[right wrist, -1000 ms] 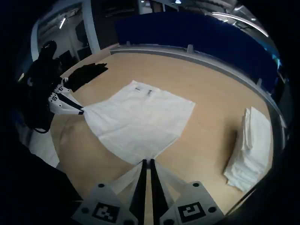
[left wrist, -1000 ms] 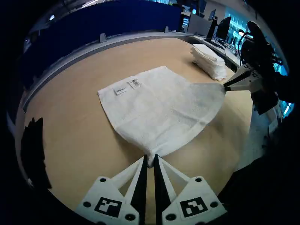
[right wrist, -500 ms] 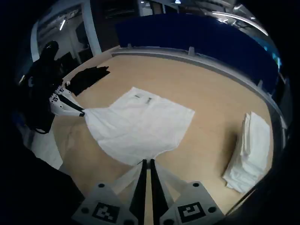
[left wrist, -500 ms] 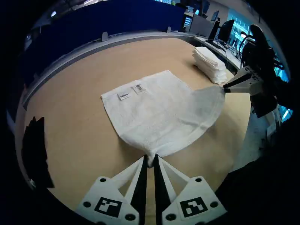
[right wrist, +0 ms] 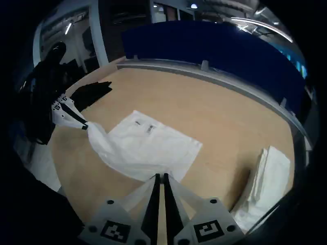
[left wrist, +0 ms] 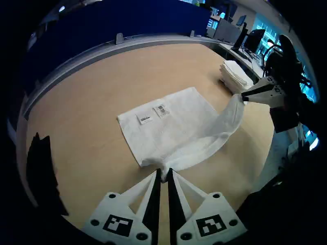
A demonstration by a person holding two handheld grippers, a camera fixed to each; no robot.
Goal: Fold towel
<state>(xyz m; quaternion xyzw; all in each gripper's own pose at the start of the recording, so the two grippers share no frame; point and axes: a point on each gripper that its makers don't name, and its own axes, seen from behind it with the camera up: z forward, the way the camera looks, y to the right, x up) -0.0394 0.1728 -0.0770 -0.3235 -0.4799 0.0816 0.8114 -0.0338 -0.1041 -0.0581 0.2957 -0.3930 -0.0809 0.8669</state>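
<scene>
The towel (left wrist: 175, 122) lies label-side up on the table (left wrist: 90, 98), its near edge lifted by two corners, one pinched in the closed left gripper (left wrist: 163, 173), the other in the closed right gripper (right wrist: 161, 176). The first fold looks barely begun, with the lifted edge yet to be carried across. A stack (left wrist: 236, 75) of folded towels sits nearby.

I am working in an open-plan office. A wide, curved desk of pale wood (left wrist: 81, 114) spreads before me. At twelve o'clock it is edged by a grey metal rail (left wrist: 122, 43) that carries a long dark-blue fabric partition screen (left wrist: 114, 18). At about two o'clock in the left gripper view, black flat computer monitors (left wrist: 254, 40) stand on neighbouring desks. In the right gripper view, a white strip ceiling light (right wrist: 67, 27) glows at ten o'clock.
</scene>
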